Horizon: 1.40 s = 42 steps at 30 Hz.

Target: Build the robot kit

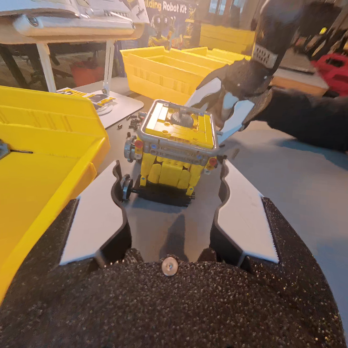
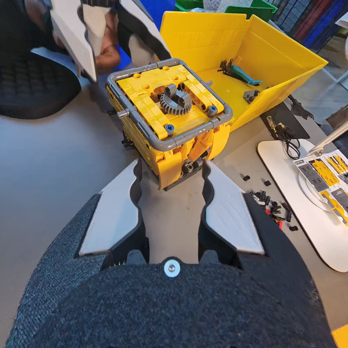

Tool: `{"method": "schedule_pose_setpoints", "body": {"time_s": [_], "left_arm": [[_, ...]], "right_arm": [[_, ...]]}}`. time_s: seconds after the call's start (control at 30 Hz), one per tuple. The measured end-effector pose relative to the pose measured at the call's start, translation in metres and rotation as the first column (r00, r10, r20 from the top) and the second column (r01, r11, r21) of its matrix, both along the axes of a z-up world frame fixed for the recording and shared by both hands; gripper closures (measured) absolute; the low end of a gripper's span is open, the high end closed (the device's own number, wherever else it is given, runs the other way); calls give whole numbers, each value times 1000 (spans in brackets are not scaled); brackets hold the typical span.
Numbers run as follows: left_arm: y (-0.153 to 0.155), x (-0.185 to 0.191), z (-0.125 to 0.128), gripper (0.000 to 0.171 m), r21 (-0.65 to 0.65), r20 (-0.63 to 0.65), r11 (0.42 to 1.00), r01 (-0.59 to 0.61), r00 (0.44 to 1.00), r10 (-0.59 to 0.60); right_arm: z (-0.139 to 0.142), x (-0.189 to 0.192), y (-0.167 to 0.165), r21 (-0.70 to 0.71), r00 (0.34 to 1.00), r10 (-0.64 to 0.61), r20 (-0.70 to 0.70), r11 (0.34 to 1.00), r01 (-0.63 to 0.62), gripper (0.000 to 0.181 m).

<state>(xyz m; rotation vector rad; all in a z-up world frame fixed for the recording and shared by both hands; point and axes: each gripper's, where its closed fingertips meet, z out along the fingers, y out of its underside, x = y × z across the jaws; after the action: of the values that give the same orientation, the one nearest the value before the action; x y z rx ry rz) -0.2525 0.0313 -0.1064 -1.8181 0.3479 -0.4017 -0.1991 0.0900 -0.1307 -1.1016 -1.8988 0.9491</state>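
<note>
Right now both grippers are hovering around a yellow brick-built model (image 2: 167, 120) that is standing on the grey desk (image 2: 47, 160), well in from its edges. The left gripper (image 1: 170, 169) is sitting low with its jaws spread wide and empty, its white fingertips (image 1: 113, 169) flanking the model's lower half without touching it. The right gripper (image 2: 170, 163) is also gaping, holding nothing, its tips just beside the model's bottom corner; in the left wrist view it is reaching over the model's far top edge, and whether a finger is touching the grey frame there is hard to tell through the blur.

A grey gear (image 2: 176, 106) is lying in the middle of the model's top, ringed by a grey frame (image 2: 163, 143). A small grey wheel (image 1: 126, 186) is sticking out on an axle at the model's base.

An open yellow bin (image 2: 278, 62) is standing just beside the model, holding a teal piece (image 2: 244, 75) and a few dark parts. More yellow bins (image 1: 169, 75) are standing toward the desk's far side. Small black pins (image 2: 271, 205) are lying scattered near a white stand base (image 2: 293, 216), on which a printed instruction sheet (image 2: 323, 175) is resting.
</note>
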Motion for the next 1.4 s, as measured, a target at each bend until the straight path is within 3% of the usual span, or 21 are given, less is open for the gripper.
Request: {"method": "schedule_pose_setpoints", "body": {"time_s": [0.13, 0.37, 0.47, 0.63, 0.83, 0.93, 1.03, 1.4], "left_arm": [[21, 13, -10, 72, -14, -56, 1000, 0, 998, 0], [30, 18, 10, 73, 16, 56, 994, 110, 992, -110], [35, 19, 10, 73, 12, 20, 992, 123, 992, -124], [35, 18, -11, 72, -17, -57, 996, 92, 994, -93], [34, 18, -11, 72, -6, -55, 997, 71, 996, -71], [31, 17, -8, 72, 7, -28, 998, 65, 997, -65], [27, 15, -1, 74, 36, -3, 998, 51, 999, -51], [33, 16, 0, 80, 49, -32, 999, -8, 999, 10]], "right_arm": [[4, -4, -3, 27, 1000, -1, -26, 1000, 2, 139], [18, 2, -8, 112, 996, -17, -82, 993, 26, 139], [18, 4, -3, 113, 996, -36, -80, 993, 45, 138], [4, 4, 5, 63, 996, -62, -60, 996, 66, 139], [4, 8, 3, 52, 999, -38, -38, 998, 40, 133], [10, 19, 6, 50, 999, -41, -15, 998, 41, 111], [22, 36, 8, -9, 996, -66, -57, 998, 66, 106], [38, 104, 36, -129, 925, -242, -292, 968, 213, 133]]}}
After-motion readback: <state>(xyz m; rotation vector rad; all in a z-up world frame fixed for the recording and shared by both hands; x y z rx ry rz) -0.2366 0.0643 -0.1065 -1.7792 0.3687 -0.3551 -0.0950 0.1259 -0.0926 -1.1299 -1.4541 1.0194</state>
